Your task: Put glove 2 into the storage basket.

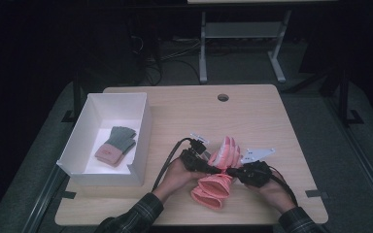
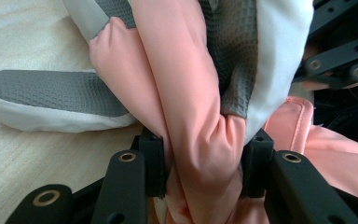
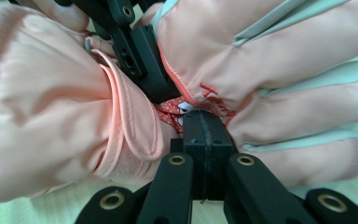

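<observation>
left gripper view: left claw (image 2: 205, 161) pinching pink glove (image 2: 186, 93); right claw (image 3: 206, 140) closed on it.

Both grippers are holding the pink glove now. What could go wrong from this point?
1. The right gripper pinches only a thin edge of the pink glove, so the fabric may slip out if pulled.
2. The left gripper squeezes a thick bunch of fabric; pulling the hands apart could strain the seams.
3. The white box with the grey glove is off to the side; a loose glove may drop before reaching it.
</observation>
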The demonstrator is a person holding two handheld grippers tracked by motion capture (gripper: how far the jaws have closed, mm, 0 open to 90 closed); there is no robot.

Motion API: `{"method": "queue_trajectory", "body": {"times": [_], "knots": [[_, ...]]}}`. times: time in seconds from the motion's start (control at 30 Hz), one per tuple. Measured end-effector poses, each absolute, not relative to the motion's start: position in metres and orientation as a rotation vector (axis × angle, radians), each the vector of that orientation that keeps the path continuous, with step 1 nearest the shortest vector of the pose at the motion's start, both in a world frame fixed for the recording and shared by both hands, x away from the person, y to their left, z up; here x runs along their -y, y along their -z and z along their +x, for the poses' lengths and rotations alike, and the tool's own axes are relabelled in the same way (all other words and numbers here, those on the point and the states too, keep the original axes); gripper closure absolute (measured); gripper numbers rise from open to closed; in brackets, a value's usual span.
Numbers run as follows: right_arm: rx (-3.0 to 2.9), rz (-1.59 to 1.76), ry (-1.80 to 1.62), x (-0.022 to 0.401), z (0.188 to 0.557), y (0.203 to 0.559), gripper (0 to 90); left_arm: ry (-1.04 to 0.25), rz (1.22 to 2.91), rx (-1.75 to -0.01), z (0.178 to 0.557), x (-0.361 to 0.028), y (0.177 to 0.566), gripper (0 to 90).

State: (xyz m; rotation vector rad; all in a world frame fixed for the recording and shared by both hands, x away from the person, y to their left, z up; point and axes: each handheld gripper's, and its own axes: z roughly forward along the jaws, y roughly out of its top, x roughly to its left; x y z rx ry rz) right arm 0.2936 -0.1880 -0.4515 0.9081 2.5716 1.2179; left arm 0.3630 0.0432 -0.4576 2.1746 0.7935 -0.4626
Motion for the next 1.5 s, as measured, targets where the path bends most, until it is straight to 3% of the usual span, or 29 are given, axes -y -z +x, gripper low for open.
{"method": "queue_trajectory", "body": {"times": [0.13,0.23,0.47,0.73,1.5], "knots": [[-2.526,0.906,-1.28,0.203,0.286,0.441,89.9,0.438,2.198,-0.775,0.361,-0.041,0.453,61.6],[-2.515,0.935,-1.293,0.215,0.281,0.438,83.2,0.446,2.184,-0.776,0.36,-0.041,0.449,61.6],[-2.482,1.042,-1.308,0.24,0.271,0.441,46.1,0.46,2.135,-0.786,0.361,-0.048,0.438,61.4],[-2.399,1.058,-1.268,0.253,0.259,0.458,18.3,0.423,2.124,-0.785,0.361,-0.06,0.414,61.3],[-2.308,1.113,-1.201,0.264,0.25,0.464,9.9,0.27,2.178,-0.827,0.365,-0.105,0.336,60.1]]}}
